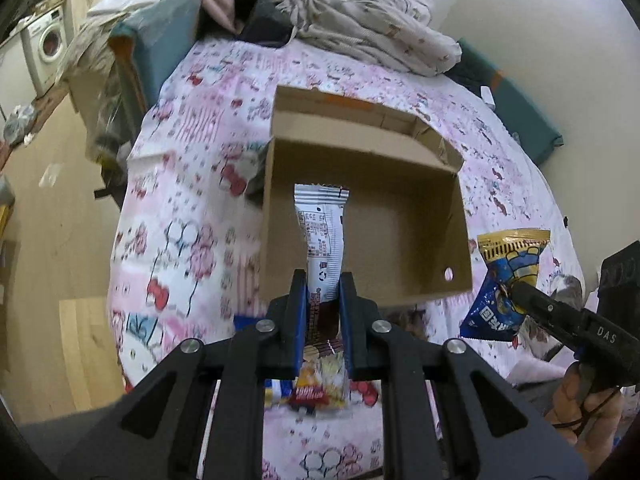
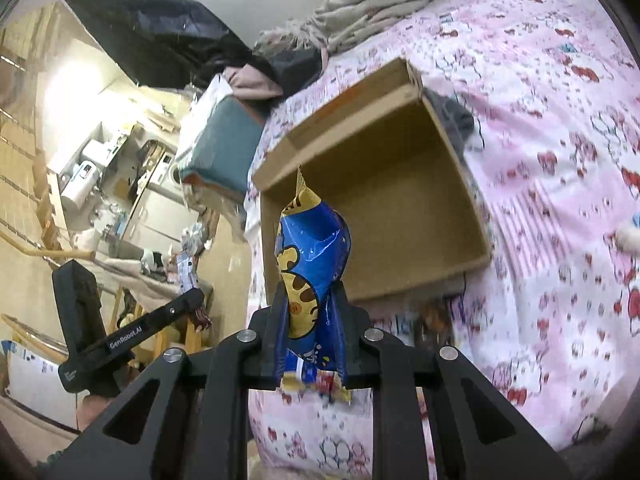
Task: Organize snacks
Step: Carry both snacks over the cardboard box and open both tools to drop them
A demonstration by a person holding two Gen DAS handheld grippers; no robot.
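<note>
Left gripper (image 1: 323, 286) clamped on white snack stick (image 1: 323, 232), right gripper (image 2: 310, 300) clamped on blue chip bag (image 2: 312, 252), both above open cardboard box (image 1: 400, 152) on bed (image 1: 192, 216).

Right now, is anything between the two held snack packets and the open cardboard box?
Nothing visible. The white packet in the left tool and the blue packet in the right tool both face the empty cardboard box.

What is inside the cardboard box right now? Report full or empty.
Empty. The cardboard box shows only bare floor in both views; the white snack packet and blue snack bag are held in grippers above it.
</note>
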